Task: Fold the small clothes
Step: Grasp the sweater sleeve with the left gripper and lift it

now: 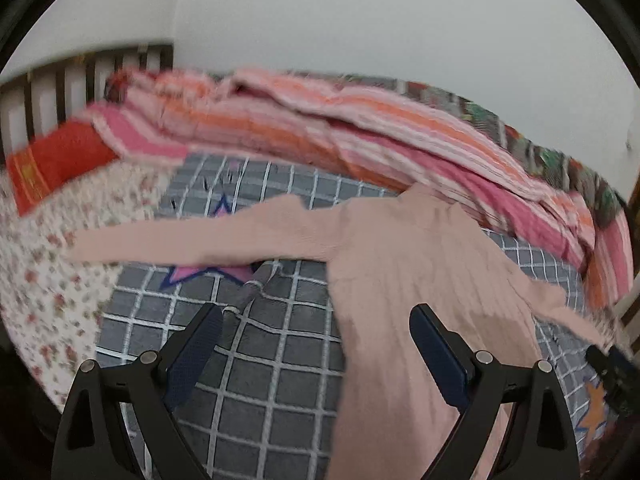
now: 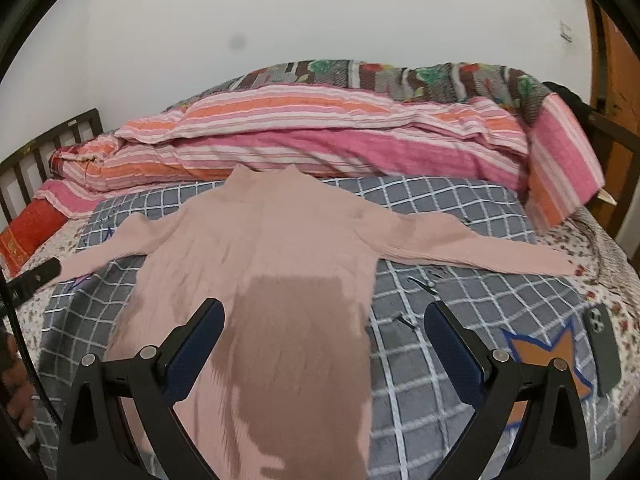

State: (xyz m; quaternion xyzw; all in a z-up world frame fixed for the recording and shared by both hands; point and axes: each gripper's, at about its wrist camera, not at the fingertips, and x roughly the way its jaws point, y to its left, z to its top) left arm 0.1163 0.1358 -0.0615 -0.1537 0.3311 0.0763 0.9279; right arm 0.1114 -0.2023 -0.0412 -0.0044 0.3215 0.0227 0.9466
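Observation:
A pale pink ribbed long-sleeve sweater [image 2: 280,248] lies flat on the grey checked blanket [image 2: 440,216], collar away from me and both sleeves spread sideways. My right gripper [image 2: 322,314] is open and empty above the sweater's lower body. In the left wrist view the sweater [image 1: 408,280] lies to the right, its left sleeve [image 1: 180,240] stretching left. My left gripper [image 1: 316,320] is open and empty, over the blanket [image 1: 260,360] at the sweater's left edge. The tip of the other gripper [image 1: 612,368] shows at the right edge.
A rolled pink and orange striped quilt [image 2: 320,136] lies along the far side of the bed. A red pillow [image 2: 28,232] is at the left by the dark headboard [image 2: 48,140]. A dark phone [image 2: 604,344] lies at the right on the floral sheet [image 2: 592,280].

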